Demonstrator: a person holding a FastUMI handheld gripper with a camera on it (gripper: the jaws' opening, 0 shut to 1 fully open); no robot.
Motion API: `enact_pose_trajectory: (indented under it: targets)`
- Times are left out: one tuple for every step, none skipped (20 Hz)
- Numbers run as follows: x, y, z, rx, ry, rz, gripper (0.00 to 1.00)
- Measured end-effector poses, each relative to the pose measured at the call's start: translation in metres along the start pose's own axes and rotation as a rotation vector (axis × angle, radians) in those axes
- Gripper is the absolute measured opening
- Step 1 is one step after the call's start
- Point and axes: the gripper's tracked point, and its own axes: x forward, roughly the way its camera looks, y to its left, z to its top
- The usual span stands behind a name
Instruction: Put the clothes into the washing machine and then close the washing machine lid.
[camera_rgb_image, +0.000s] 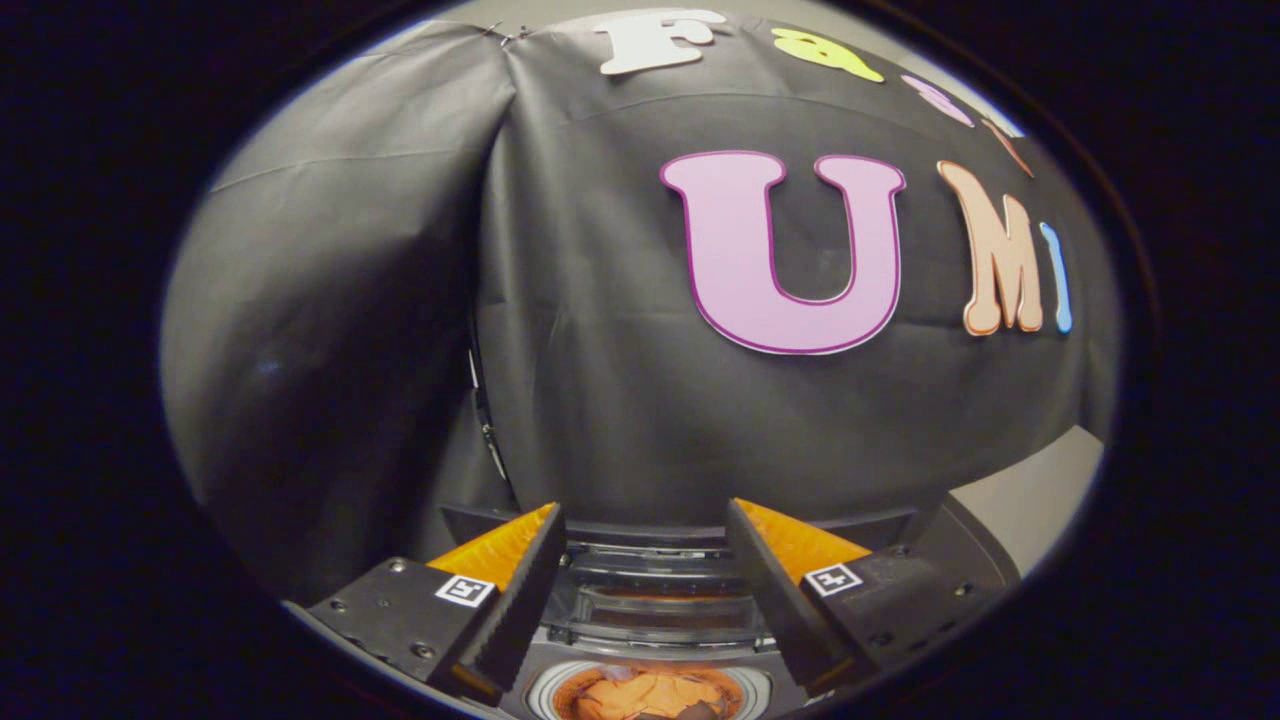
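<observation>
Spread jaws of gripper (645, 560) leave room above drum (650, 692); wall (600, 380) blocks beyond.

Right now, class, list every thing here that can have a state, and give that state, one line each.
Claw: open, fingers apart, holding nothing.
Lid: raised, standing folded behind the drum opening, not yet closed.
Drum: open at the top, clothes inside.
Clothes: orange, lying crumpled in the drum, below and between the fingers.

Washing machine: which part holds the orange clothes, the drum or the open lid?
The drum, the round opening under the open gripper; the clear lid stands open beyond it, bare.
</observation>
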Motion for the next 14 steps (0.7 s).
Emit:
enact_pose_trajectory:
  targets:
    - [0.005, -0.001, 0.001, -0.002, -0.007, -0.010, 0.97]
    - [0.011, -0.001, 0.002, -0.011, -0.008, -0.015, 0.97]
    - [0.018, 0.000, -0.003, -0.018, 0.007, -0.020, 0.97]
    - [0.023, 0.000, -0.006, -0.018, 0.012, -0.027, 0.97]
    - [0.029, -0.002, -0.007, -0.014, 0.022, -0.033, 0.97]
    - [0.035, -0.003, -0.009, -0.005, 0.024, -0.035, 0.97]
    - [0.041, -0.002, -0.012, 0.004, 0.030, -0.037, 0.97]
    - [0.047, -0.004, -0.016, 0.002, 0.035, -0.042, 0.97]
    - [0.052, -0.005, -0.019, -0.006, 0.046, -0.051, 0.97]
    - [0.055, -0.007, -0.019, -0.004, 0.043, -0.060, 0.97]
    - [0.058, -0.010, -0.015, 0.007, 0.020, -0.075, 0.98]
    - [0.065, -0.014, -0.011, 0.022, 0.004, -0.085, 0.98]
    - [0.072, -0.016, -0.014, 0.037, 0.018, -0.089, 0.97]
    - [0.079, -0.017, -0.023, 0.057, 0.071, -0.096, 0.97]
